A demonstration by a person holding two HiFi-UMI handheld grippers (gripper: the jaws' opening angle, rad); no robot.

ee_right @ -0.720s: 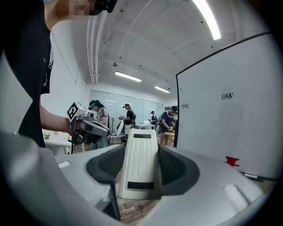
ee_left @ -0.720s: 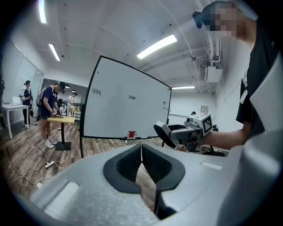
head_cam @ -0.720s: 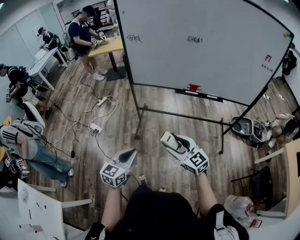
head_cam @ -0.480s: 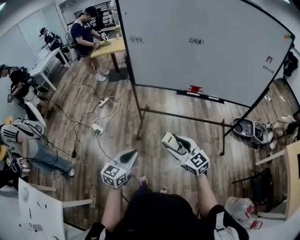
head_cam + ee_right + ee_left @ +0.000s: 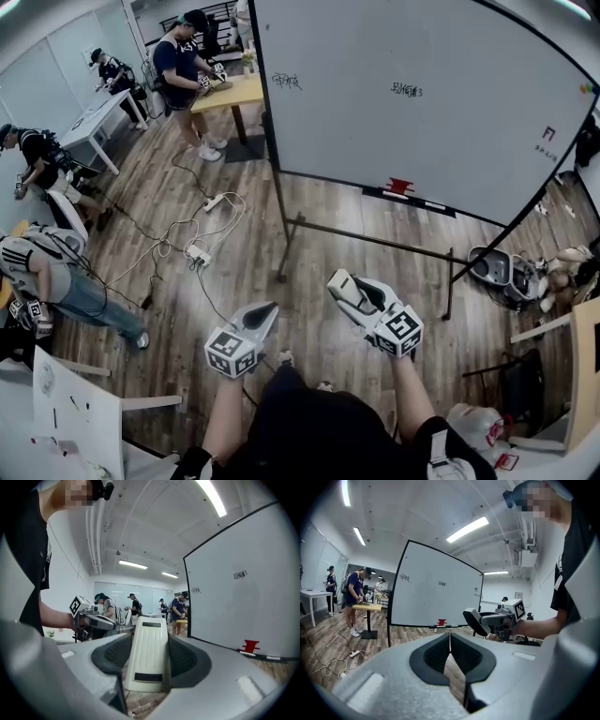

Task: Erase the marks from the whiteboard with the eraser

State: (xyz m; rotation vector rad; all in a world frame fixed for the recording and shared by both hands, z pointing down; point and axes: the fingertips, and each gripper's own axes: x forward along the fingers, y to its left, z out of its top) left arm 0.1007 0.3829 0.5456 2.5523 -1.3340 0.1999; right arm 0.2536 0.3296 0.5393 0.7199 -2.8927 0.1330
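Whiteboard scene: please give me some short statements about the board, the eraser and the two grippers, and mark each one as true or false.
1. The right gripper holds the eraser between its jaws. True.
2. The left gripper has its jaws wide apart. False: its jaws are together, with nothing between them.
3. The whiteboard has written marks on it. True.
4. The eraser is pressed against the whiteboard. False: it is held away from the board, above the wooden floor.
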